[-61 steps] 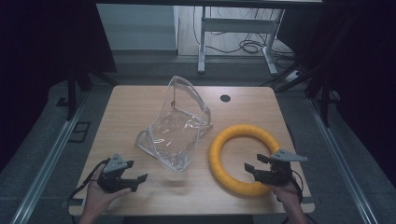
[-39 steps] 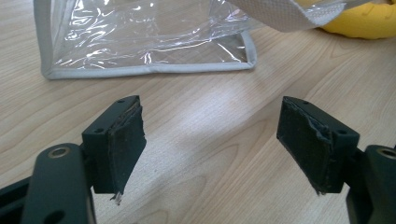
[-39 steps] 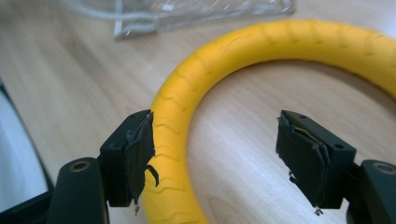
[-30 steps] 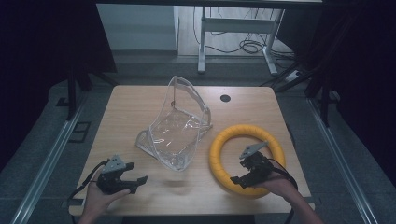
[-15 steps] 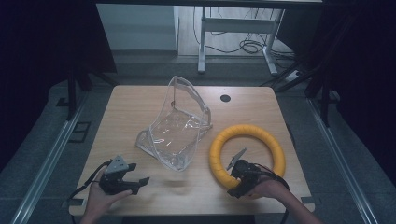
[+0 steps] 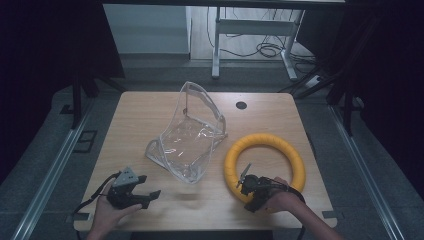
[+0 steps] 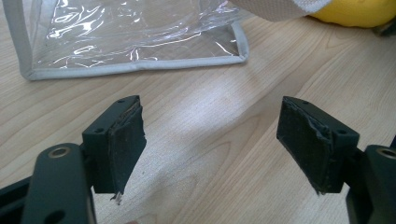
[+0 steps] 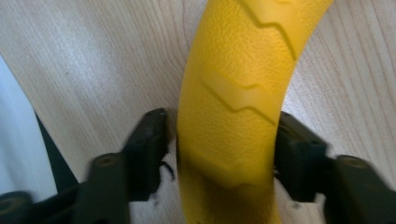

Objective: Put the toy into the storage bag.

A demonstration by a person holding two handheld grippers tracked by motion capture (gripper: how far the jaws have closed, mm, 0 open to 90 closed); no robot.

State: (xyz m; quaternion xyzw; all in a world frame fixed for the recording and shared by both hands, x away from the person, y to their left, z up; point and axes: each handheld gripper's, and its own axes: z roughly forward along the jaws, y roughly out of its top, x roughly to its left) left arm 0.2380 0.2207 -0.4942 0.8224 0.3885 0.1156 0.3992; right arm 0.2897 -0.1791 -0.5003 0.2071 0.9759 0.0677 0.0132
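Note:
A yellow ring [image 6: 292, 150] with zigzag grooves lies flat on the right half of the wooden table [image 6: 145, 110]. My right gripper [image 6: 246, 192] sits on the ring's near left part. Its jaws have just been closing, and in the right gripper view the ring [image 8: 233, 93] runs between them with the pads against its sides. A clear plastic bag [image 6: 187, 140] with grey edging stands open in the middle of the table. My left gripper [image 6: 149, 186] rests open near the front left edge. In the left gripper view its jaws [image 7: 210, 140] are wide apart over bare wood, short of the bag [image 7: 130, 32].
A small black hole [image 6: 241, 105] marks the table's far side. Behind the table stand a metal desk frame [image 6: 216, 45] and floor cables [image 6: 260, 50]. Dark curtains close off both sides. Bare wood lies between the bag and the front edge.
The right hand has moved left and down onto the ring's near left part, and its jaws have closed around the ring. The left hand has stayed where it was.

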